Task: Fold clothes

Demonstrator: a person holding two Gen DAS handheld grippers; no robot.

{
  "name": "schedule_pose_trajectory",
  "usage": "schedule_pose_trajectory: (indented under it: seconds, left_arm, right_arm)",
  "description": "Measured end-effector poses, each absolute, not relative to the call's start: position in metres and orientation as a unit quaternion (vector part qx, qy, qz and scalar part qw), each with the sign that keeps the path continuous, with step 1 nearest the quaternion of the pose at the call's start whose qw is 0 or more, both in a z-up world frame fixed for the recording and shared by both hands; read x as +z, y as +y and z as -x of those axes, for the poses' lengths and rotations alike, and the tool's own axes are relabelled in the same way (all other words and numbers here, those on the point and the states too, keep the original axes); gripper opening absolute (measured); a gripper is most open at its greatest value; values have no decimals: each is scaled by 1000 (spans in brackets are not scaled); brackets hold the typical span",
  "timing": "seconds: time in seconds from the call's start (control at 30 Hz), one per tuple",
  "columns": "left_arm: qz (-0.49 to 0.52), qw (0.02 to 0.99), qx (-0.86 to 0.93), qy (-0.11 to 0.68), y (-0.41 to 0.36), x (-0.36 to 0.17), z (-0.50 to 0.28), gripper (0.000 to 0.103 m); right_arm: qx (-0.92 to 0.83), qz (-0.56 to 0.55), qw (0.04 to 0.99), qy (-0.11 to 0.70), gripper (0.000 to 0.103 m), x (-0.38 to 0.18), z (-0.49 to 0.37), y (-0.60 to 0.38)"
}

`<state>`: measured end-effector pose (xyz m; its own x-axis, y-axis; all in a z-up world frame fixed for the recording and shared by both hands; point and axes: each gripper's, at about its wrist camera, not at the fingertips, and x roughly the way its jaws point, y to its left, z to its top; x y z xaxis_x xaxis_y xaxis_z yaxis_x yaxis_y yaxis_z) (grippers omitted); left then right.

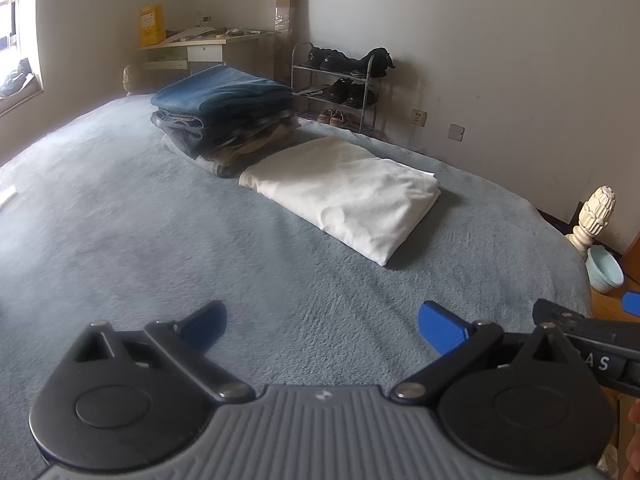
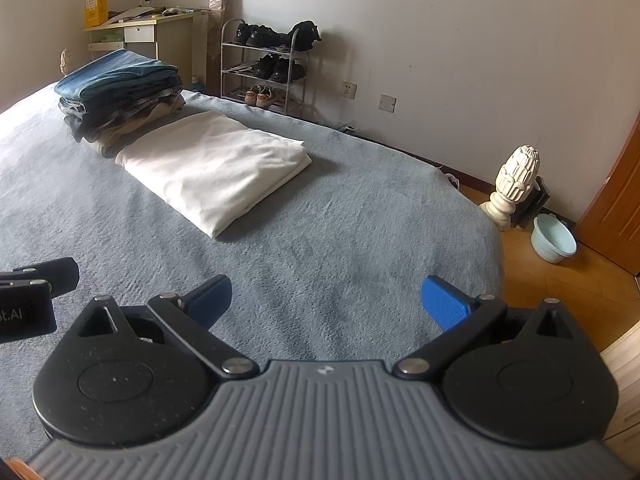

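While both the left gripper [image 1: 322,322] and right gripper [image 2: 326,300] hover spread and empty, the white garment [image 1: 344,192] lies folded beside the stack of folded clothes [image 1: 224,112], apparently leaving only stacking.

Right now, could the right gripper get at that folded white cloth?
Probably yes: the right gripper is open and empty, and only bare blue blanket lies before the folded white cloth.

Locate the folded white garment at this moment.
In both wrist views the folded white garment lies flat on the blue-grey bedspread, right of centre, its far end touching the stack of folded dark clothes.
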<state>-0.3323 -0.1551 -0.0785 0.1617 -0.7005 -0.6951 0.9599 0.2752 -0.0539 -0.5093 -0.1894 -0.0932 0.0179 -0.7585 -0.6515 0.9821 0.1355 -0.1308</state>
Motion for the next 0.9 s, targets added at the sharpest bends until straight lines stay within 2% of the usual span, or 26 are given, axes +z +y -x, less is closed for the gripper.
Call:
schedule_pose_trajectory:
  seconds: [0.9]
  left_arm:
    - [-198,736,-563,319,-147,-73,322,103]
  right_arm:
    - [-630,-174,691,308,102,-89,500,-182]
